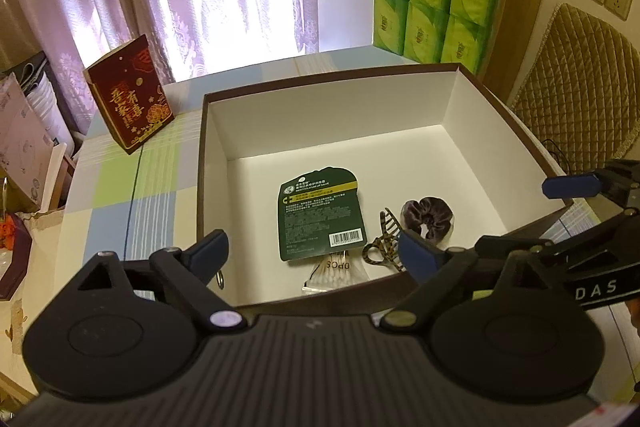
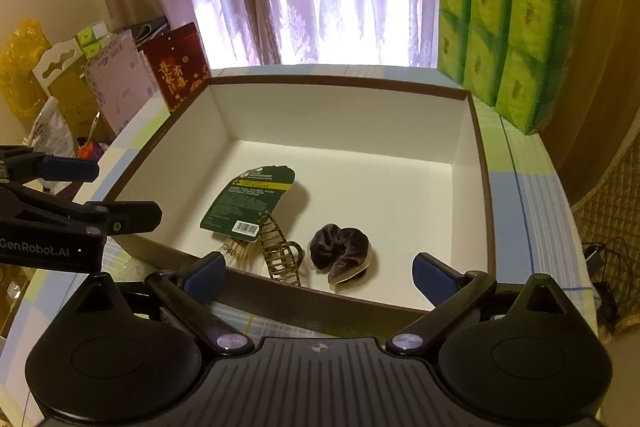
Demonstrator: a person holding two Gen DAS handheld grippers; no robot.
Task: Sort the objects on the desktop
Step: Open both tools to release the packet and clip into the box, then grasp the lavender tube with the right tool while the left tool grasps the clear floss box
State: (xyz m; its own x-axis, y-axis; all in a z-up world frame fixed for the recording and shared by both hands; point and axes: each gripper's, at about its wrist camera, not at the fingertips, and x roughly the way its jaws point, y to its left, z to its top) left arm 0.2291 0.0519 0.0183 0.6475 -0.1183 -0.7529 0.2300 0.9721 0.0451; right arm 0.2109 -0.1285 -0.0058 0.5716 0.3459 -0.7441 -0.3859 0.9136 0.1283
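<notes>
Lilac curtains hang behind a checked tablecloth (image 1: 132, 179) where a wide brown box with white inside (image 1: 332, 131) sits. Left of the box stands a red gift carton (image 1: 130, 95). Inside near its front wall lie a dark green lip-balm card (image 1: 320, 215), a tortoiseshell hair claw (image 1: 386, 243) and a purple velvet scrunchie (image 1: 428, 221). Left gripper (image 1: 316, 251) and right gripper (image 2: 320, 271) hover with jaws apart, empty. Best to lift clear of the rim before seeking any next item.

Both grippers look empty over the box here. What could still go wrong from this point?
1. The tortoiseshell claw clip touches the cotton swab packet under the green lip-balm card; a later grasp might snag several.
2. The left gripper hovers close above the brown box's near wall and could bump it.
</notes>
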